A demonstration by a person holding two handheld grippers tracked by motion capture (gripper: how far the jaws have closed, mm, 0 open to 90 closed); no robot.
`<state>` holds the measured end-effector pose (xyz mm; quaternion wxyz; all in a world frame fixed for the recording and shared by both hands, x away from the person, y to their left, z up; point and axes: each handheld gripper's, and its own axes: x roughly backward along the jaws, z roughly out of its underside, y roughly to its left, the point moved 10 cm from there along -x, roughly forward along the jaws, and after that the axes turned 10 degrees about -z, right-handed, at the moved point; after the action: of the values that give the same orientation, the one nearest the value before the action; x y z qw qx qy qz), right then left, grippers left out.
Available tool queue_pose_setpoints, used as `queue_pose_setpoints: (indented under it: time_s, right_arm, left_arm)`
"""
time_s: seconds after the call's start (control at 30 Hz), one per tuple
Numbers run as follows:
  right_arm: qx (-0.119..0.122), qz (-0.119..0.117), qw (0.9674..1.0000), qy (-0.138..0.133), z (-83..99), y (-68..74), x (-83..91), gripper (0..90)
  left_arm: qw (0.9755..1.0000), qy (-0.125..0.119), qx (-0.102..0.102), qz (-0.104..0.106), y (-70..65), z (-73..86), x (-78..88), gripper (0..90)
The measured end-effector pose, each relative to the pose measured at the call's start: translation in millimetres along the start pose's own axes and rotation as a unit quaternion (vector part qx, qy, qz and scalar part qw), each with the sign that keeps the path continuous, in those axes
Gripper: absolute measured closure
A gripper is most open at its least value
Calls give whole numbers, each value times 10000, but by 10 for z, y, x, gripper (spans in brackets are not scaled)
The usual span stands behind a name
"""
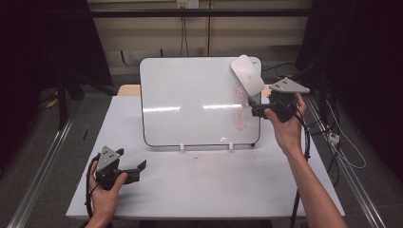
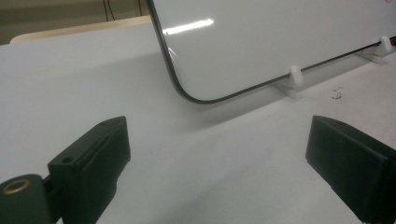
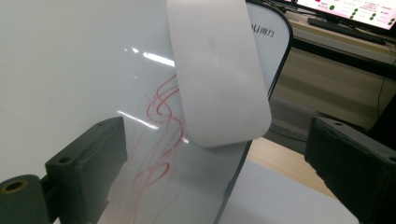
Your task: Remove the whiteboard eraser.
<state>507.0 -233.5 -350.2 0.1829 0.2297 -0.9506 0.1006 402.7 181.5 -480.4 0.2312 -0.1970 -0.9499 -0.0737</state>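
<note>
The white eraser [image 1: 247,74] sits flat against the face of the whiteboard [image 1: 190,102], high up near the board's top right corner, tilted so its long side runs slantwise, and it partly overlaps the board's right edge in the right gripper view [image 3: 217,74]. Just below and beside it, red scribbles [image 1: 239,107] run down the right part of the board [image 3: 159,140]; they look faint in places, though the glare makes it hard to judge how much ink is there. The whiteboard stands upright on two small white feet [image 1: 206,147] toward the far edge of the bench [image 1: 204,185], leaning slightly back. The right tongs [image 1: 250,101] are held up at the board's right edge, close under the eraser, their jaws spread wide with nothing between them; the eraser stands beyond them and is not gripped. The right hand [image 1: 285,121] holds that tool above the far right part of the bench. The left tongs [image 1: 141,166] rest low near the bench's near left corner, well apart from the board, jaws wide open and empty over bare bench surface, with the left hand [image 1: 105,192] wrapped around the handle.
</note>
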Motion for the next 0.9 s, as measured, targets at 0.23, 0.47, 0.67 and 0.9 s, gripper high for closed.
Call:
queue_pose_setpoints:
  time_s: [0.23, 0.47, 0.67, 0.9]
  right_arm:
    - [244, 27, 9996, 139, -148, -49, -145, 105]
    - [528, 144, 9979, 332, -293, -100, -317, 136]
    - [737, 211, 9959, 476, -330, -134, -462, 173]
    - [815, 315, 9947, 539, -329, -140, -626, 201]
  left_arm:
    - [10000, 62, 13, 4, 9, 16, -19, 64]
    - [10000, 42, 7, 47, -3, 17, -7, 64]
    - [10000, 55, 15, 43, -3, 16, -9, 64]
    - [9999, 94, -17, 34, -3, 35, -13, 64]
